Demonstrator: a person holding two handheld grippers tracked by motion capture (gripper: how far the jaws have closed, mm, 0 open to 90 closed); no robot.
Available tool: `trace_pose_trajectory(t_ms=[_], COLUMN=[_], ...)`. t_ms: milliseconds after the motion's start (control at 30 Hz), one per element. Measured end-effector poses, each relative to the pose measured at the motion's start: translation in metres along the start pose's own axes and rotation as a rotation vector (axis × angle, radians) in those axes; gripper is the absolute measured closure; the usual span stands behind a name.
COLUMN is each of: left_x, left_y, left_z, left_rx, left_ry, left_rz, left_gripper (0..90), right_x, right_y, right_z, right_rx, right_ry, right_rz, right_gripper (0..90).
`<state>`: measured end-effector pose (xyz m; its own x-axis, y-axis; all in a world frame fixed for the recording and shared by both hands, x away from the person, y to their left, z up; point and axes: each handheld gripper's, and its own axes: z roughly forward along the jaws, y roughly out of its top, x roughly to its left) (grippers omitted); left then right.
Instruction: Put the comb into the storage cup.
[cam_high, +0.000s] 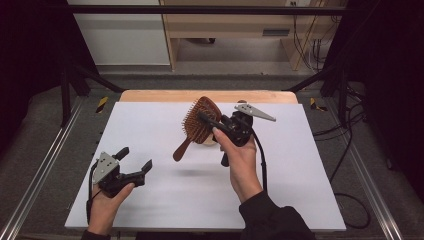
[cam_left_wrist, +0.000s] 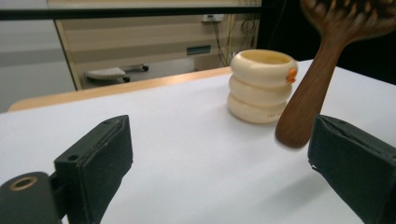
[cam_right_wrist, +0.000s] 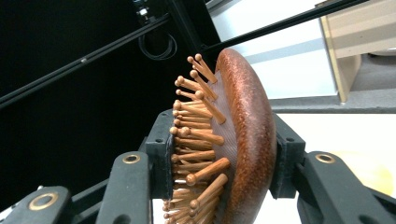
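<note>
The wooden hairbrush (cam_high: 198, 122) hangs in the air above the white table (cam_high: 150, 200), its handle sloping down over the cream ringed holder (cam_left_wrist: 261, 86). The right gripper (cam_right_wrist: 224, 154) is clenched across the brush head, 1 pad on the bristle tips and 1 on the rounded back. That looks like a weak hold: the pins can flex and the polished back is curved, so the head could twist or slide out, and the swinging handle could knock the holder over. The left gripper (cam_high: 134, 159), well to the left of the holder, stands released with nothing between its 2 jaws, so it gives no support if the brush slips.
</note>
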<state>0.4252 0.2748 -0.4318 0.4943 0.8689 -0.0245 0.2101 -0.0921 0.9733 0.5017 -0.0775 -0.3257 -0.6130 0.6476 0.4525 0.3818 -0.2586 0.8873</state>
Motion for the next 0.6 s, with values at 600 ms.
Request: trace_pose_trajectory(t_ms=[600], left_x=[0.008], left_y=[-0.011], left_z=[0.001], left_rx=[0.004], left_ry=[0.018], left_rz=[-0.018], left_gripper=[3.9], right_x=[-0.016], right_y=[0.045], right_z=[0.022], right_rx=[-0.015], right_ry=[-0.047], right_rz=[0.017], right_gripper=[53.1])
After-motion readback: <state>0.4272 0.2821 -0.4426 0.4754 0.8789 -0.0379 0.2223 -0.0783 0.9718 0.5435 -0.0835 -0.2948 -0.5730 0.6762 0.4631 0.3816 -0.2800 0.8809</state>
